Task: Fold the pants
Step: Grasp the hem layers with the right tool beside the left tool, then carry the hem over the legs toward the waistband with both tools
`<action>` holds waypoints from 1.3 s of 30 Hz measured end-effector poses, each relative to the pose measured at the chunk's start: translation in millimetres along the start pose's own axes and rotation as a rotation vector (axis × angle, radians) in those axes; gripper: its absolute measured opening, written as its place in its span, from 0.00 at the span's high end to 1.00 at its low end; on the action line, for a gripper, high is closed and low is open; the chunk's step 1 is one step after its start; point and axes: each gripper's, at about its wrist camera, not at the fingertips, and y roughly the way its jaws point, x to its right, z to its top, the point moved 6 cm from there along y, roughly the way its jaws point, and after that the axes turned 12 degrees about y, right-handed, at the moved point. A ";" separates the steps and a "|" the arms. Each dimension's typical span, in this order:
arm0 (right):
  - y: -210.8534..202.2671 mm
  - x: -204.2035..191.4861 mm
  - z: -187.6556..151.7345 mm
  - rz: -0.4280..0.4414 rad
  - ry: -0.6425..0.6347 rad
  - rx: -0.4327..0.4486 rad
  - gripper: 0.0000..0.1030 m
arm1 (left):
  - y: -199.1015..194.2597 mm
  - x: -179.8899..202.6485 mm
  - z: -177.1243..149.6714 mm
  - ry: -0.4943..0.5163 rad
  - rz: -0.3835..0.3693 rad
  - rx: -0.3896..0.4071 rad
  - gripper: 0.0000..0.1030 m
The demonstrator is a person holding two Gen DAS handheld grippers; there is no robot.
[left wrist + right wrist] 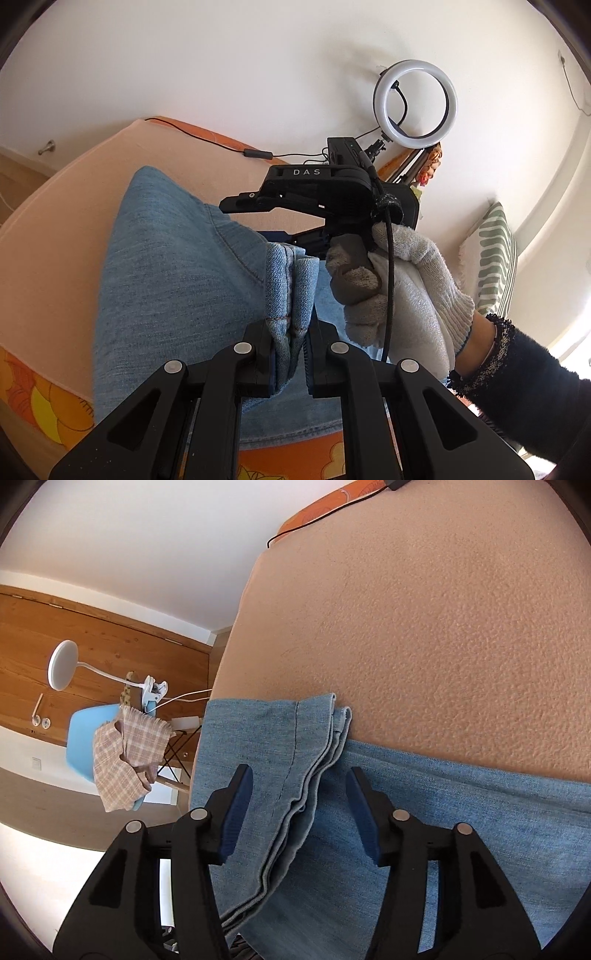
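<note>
Blue denim fills the middle of what we see: the pants (177, 266) lie on a peach cover (66, 206) spread over a bed. In the left wrist view our left gripper (290, 354) sits at 6 o'clock, and its jaws are squeezed tight on a bunch of hem layers of the pants. The folds stick up between the two black fingers.

At 2 o'clock from that bunch we see our right hand (402, 291) in a white knit glove, with a dark fuzzy sleeve (524, 384) behind it. It holds the other black tool, and a black cable (389, 280) runs down across the glove. A round ring light (415, 103) glows at 1 o'clock, near the white wall. A green striped pillow (495, 258) leans at 3 o'clock.

In the right wrist view our right gripper (301, 812) is at 6 o'clock. Its jaws stand partly open, and the stacked edges of the pants (306, 771) lie between the blue pads (236, 812) without being pinched. The pants run off toward 4 o'clock over the peach cover (443, 627). At 9 o'clock a light blue chair (83, 734) holds a checked cloth (125, 753), and a white lamp (62, 666) is clipped just above it.
</note>
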 end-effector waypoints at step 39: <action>-258.3 72.7 -18.8 -0.140 -0.106 0.457 0.93 | 94.9 193.7 -12.1 0.248 -0.274 -0.170 0.91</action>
